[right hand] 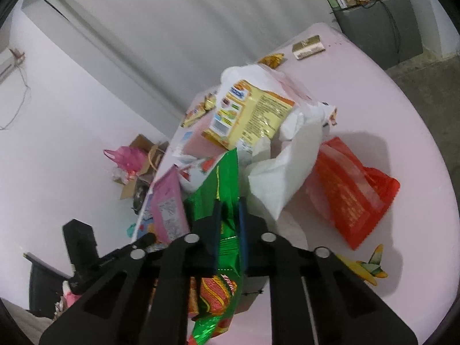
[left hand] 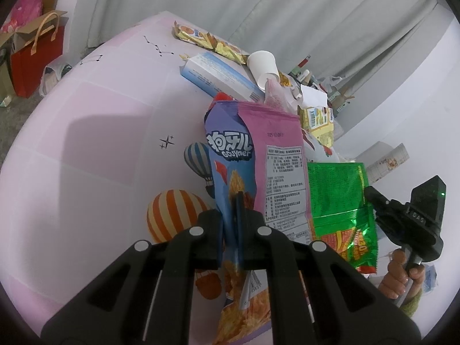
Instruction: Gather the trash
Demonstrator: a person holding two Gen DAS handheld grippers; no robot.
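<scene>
My left gripper (left hand: 231, 210) is shut on a purple and pink snack bag (left hand: 258, 155), held upright above the pink table (left hand: 86, 143). My right gripper (right hand: 230, 215) is shut on a green snack bag (right hand: 221, 184), lifted off the table; the bag also shows in the left wrist view (left hand: 339, 198), with the right gripper's body to its right. The purple and pink bag shows at the left in the right wrist view (right hand: 169, 207).
On the table lie a blue and white box (left hand: 218, 77), a white paper cup (left hand: 264, 67), yellow wrappers (left hand: 207, 38), a yellow packet (right hand: 250, 112), white paper (right hand: 284, 172), a red bag (right hand: 350, 187) and a small box (right hand: 307, 46). A red shopping bag (left hand: 34, 57) stands on the floor.
</scene>
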